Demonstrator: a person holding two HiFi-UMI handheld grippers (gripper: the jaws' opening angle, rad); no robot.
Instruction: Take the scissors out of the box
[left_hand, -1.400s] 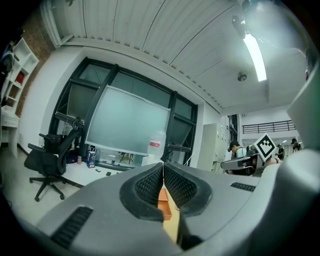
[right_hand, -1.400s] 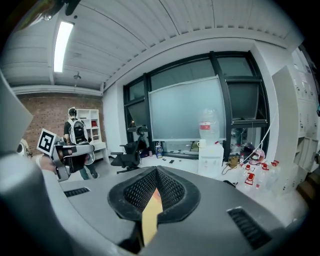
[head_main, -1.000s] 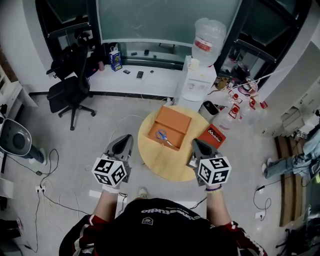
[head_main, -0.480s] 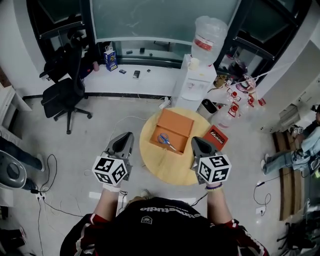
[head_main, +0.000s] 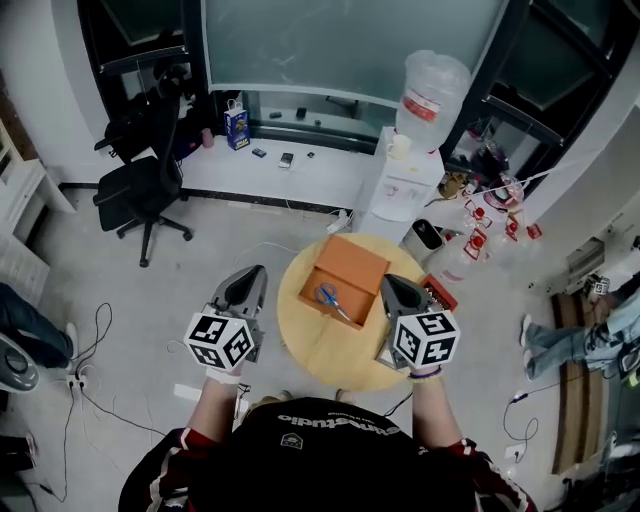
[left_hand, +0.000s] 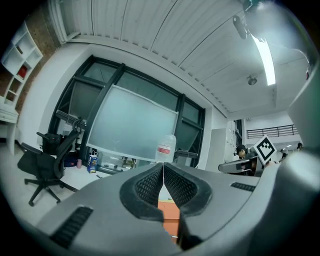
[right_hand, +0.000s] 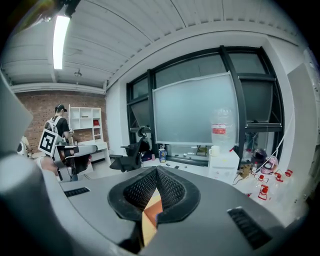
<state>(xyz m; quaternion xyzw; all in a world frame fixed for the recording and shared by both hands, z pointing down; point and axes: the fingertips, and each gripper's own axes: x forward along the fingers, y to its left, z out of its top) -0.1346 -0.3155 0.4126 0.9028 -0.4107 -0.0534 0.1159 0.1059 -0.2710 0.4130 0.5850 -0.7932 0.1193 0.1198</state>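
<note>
Lying inside the open orange box (head_main: 348, 268) on the round worktop (head_main: 325, 350) are blue-handled scissors (head_main: 328, 297). My left claw (head_main: 255, 272) hangs left of the box and my right claw (head_main: 388, 283) just right of it, both clenched, empty. The water jug's (head_main: 430, 90) red label is unreadable.

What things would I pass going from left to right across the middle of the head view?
A black office chair → left gripper → blue-handled scissors → right gripper → a person's legs in jeans.

Head view steeply down; gripper views level; all share water bottle (head_main: 432, 88).
</note>
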